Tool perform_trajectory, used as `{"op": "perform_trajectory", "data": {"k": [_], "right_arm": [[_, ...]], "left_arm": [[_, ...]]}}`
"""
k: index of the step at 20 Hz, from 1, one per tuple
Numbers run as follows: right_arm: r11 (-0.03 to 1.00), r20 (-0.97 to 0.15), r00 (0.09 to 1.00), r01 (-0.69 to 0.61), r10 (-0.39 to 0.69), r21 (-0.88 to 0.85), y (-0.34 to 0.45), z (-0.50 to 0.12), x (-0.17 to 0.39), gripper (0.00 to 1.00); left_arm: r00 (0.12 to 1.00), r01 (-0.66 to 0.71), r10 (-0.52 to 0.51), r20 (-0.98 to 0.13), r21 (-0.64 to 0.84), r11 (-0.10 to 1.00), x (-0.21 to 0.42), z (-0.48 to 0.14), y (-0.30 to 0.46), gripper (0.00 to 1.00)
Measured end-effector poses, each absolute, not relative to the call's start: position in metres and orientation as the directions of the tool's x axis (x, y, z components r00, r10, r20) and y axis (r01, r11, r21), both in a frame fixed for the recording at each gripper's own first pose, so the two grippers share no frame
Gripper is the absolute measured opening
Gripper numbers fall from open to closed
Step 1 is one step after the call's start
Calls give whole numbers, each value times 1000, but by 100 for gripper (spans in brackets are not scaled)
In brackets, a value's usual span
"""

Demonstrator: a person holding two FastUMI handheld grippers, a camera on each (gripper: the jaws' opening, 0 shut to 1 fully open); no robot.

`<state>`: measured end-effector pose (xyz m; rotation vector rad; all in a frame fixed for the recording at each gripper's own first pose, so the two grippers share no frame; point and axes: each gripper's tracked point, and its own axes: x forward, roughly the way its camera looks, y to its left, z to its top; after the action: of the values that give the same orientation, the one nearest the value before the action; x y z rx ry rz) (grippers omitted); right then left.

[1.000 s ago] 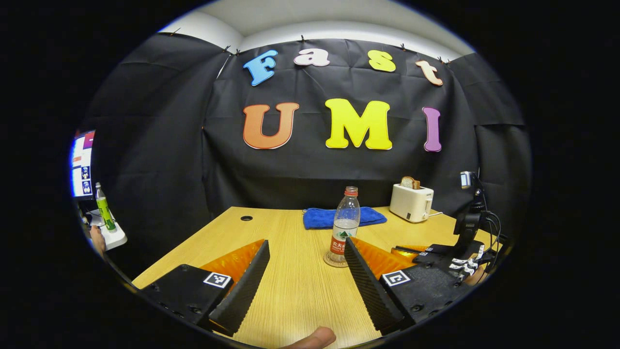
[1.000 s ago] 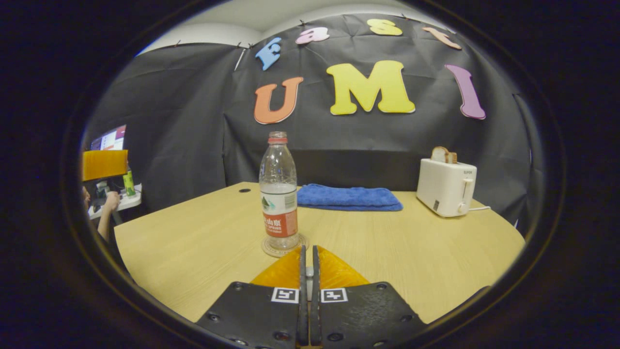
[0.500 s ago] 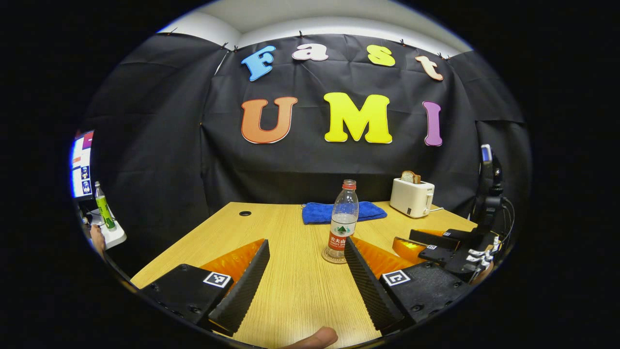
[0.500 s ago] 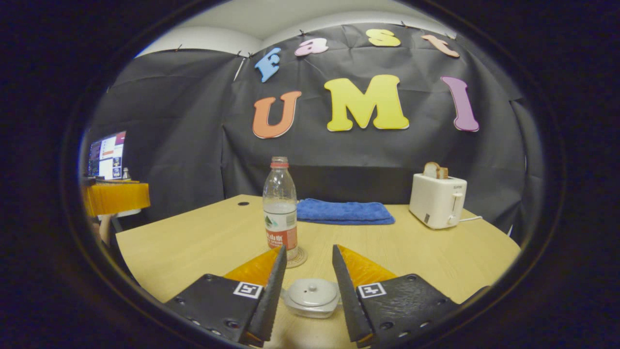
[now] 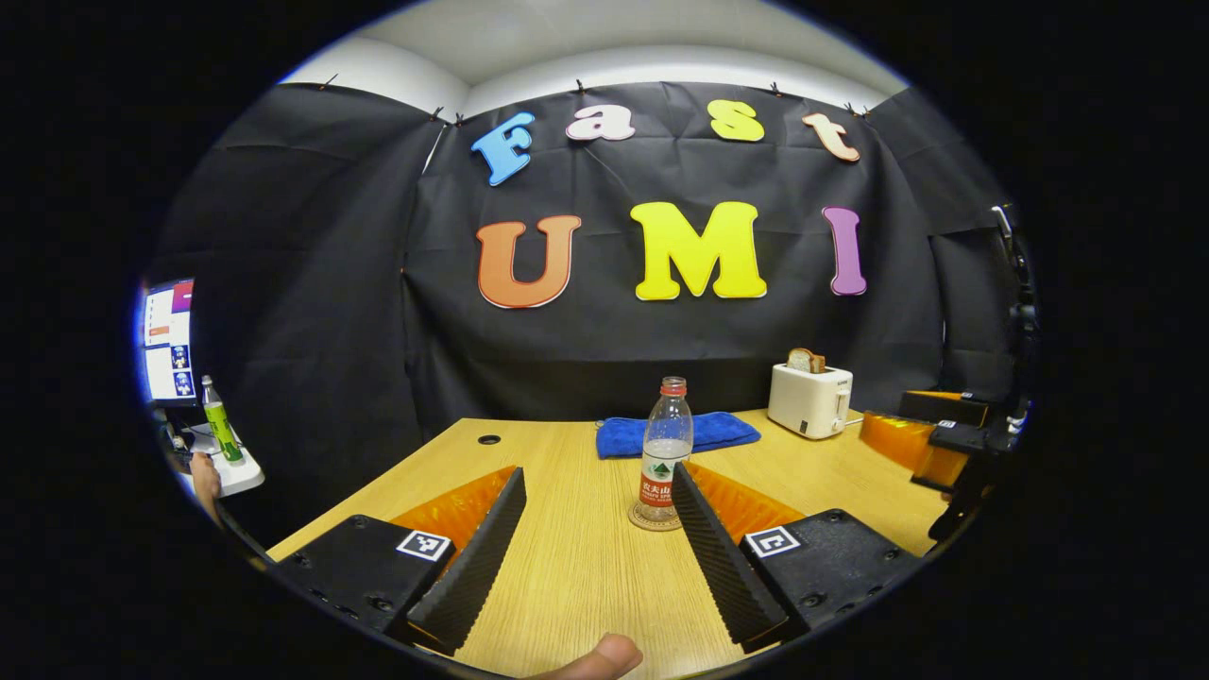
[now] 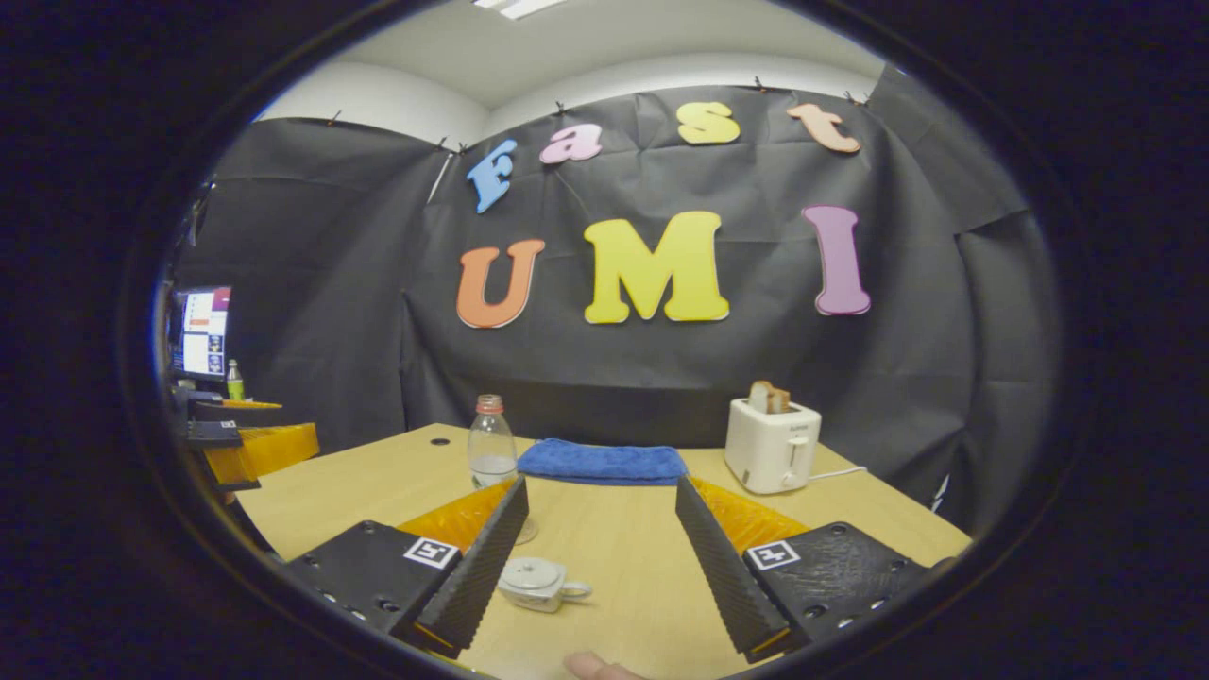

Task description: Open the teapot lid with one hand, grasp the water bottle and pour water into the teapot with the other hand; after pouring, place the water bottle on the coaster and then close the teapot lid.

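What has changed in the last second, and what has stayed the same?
The right gripper, shut over the teapot a second ago, opened, released the lid and drew up and back. The left gripper stayed open, and the water bottle stayed upright on its coaster; the towel and toaster did not move.

This is a recording booth set up in an office or lab room: black cloth [image 5: 312,283] pinned up as walls under a plain white ceiling [image 6: 586,38]. A pale wooden table [image 5: 567,557] carries household props, a white toaster [image 6: 772,446] with bread in it at far right and a folded blue towel [image 6: 603,462] at the far edge. Past the cloth at left, a lit computer monitor [image 5: 167,340] stands at a workstation.
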<state>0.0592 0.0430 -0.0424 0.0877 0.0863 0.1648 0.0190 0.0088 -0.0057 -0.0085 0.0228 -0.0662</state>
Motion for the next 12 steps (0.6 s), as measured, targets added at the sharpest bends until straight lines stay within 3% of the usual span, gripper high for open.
{"op": "perform_trajectory", "data": {"k": [5,12], "right_arm": [[998,-82,996,-33,37,58,-37,-41,40,95],[996,-100,995,-9,18,86,-65,-43,32,95]], "left_arm": [[999,31,-31,-7,-2,1000,14,-1,3,97],[1000,-4,4,9,21,1000,8,4,2,98]]}}
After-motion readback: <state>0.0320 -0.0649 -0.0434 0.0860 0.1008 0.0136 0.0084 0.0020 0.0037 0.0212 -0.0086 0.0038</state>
